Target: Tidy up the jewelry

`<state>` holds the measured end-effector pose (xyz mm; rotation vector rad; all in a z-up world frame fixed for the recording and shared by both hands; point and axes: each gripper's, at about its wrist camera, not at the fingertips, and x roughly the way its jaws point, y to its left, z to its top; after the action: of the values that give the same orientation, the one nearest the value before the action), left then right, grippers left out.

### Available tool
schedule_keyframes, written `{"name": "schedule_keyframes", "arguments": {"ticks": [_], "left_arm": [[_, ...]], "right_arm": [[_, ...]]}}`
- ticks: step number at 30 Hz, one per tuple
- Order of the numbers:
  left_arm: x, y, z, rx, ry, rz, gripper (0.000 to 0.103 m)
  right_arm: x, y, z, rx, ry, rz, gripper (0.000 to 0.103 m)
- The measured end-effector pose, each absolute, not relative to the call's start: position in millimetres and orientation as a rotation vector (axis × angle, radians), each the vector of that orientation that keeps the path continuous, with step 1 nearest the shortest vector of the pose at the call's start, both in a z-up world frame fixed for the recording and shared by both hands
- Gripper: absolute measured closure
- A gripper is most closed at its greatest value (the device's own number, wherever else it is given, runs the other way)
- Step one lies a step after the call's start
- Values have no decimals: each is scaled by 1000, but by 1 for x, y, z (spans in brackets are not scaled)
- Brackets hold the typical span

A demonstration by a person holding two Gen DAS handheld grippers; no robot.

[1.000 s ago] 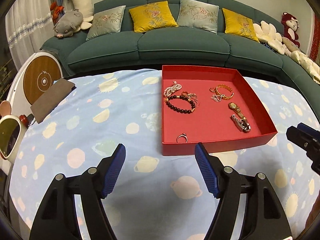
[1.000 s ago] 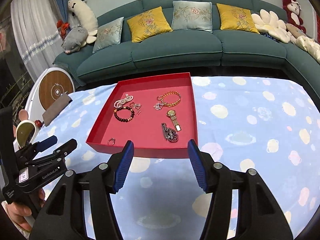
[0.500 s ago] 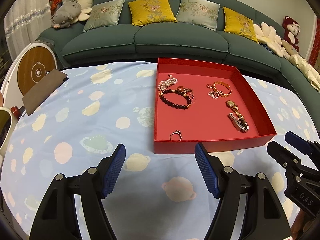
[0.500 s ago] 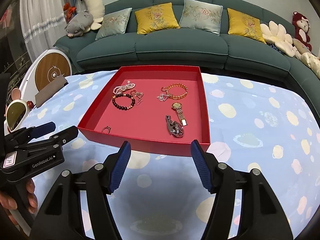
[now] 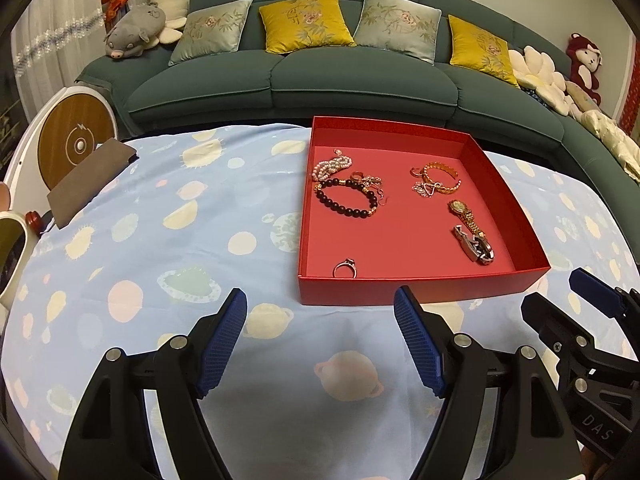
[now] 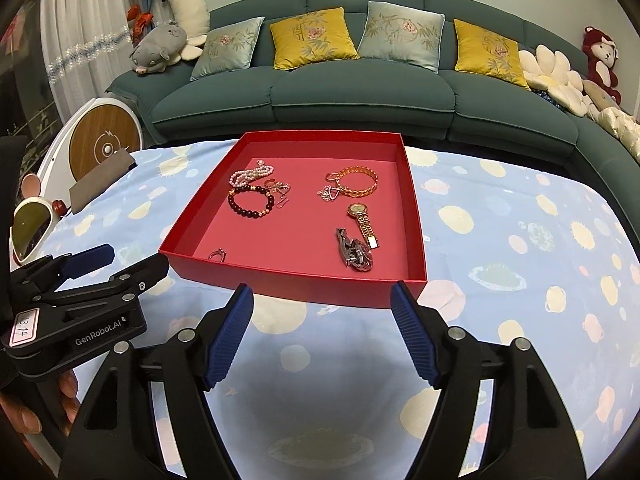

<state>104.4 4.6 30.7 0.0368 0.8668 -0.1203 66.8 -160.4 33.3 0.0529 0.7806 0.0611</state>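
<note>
Left gripper [image 5: 320, 312] hangs over the tabletop [image 5: 160, 240] just short of the near wall of the red tray [image 5: 420, 290], tilted down toward it. Its jaws are wide and opening, nothing between them, only the planet-print cloth below. The tray sits ahead and slightly right of this gripper's centre line.

Inside the tray, left to right in the left wrist view: a ring [image 5: 346, 269] close to the near wall at the left corner; farther back a pearl bracelet [image 5: 332, 168] and a dark bead bracelet [image 5: 348, 200] with small rose-gold bits touching them in one cluster; then a gold bangle [image 5: 440, 176] with a small chain at the back right; then a gold watch [image 5: 464, 214], long axis running front to back, and a steel link bracelet [image 5: 476, 246] just nearer, end to end with it, near the right wall.

Right gripper [image 6: 322, 304] is also tilted down, its fingertips [image 6: 400, 296] right at the tray's near wall, not clearly touching. Jaws are wide and opening, empty. The steel bracelet and watch lie straight ahead, slightly right of centre between the jaws, so the right hand looks nearer to those; the ring is nearer the left hand. Both grippers are side by side, apart.

Nothing is picked yet; judging by layout, the next reach goes over the near wall into the tray.
</note>
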Motion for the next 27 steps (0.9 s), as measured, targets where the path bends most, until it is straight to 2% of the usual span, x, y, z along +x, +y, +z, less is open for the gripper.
{"name": "schedule_keyframes", "arguments": {"ticks": [5,27], "left_arm": [[101,-5,32,54,857,-128,30],[100,-8,30,66,855,-108,30]], "right_arm": [[66,-159,34,43,772,54,30],[66,-162,32,49,779,40,30]]}}
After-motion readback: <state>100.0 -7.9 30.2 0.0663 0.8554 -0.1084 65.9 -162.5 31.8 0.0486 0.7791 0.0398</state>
